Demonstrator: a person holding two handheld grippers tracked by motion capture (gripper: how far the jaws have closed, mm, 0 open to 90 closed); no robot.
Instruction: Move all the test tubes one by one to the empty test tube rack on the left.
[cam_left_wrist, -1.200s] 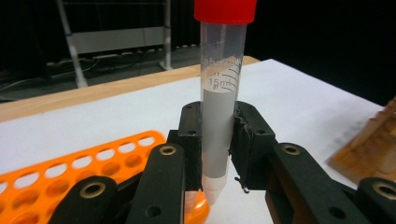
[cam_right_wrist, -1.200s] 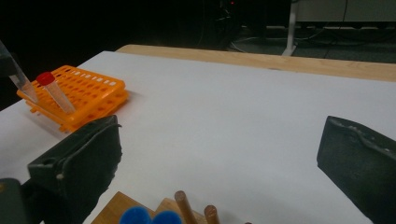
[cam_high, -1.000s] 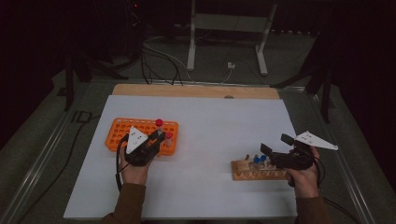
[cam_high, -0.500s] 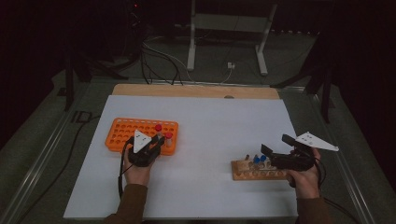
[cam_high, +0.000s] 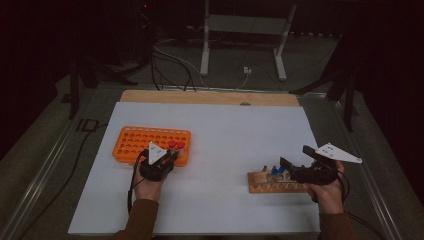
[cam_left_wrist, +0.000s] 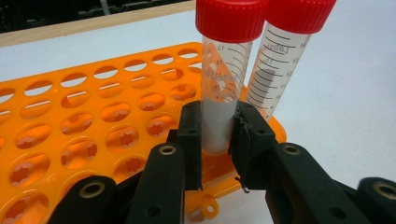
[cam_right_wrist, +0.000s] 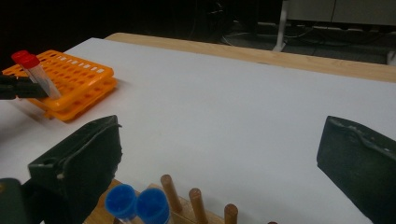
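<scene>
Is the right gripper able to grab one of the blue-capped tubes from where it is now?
Probably yes. The right gripper is open, its fingers standing wide apart just above the blue-capped tubes in the wooden rack. Nothing lies between them; only the pegs stand close beside.

light: dim, dark surroundings | white table brightest | close-ups sharp | shadows soft

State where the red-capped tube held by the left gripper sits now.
The held red-capped tube stands in the orange rack at its near right corner, beside a second red-capped tube, at the table's left in the high view.
</scene>
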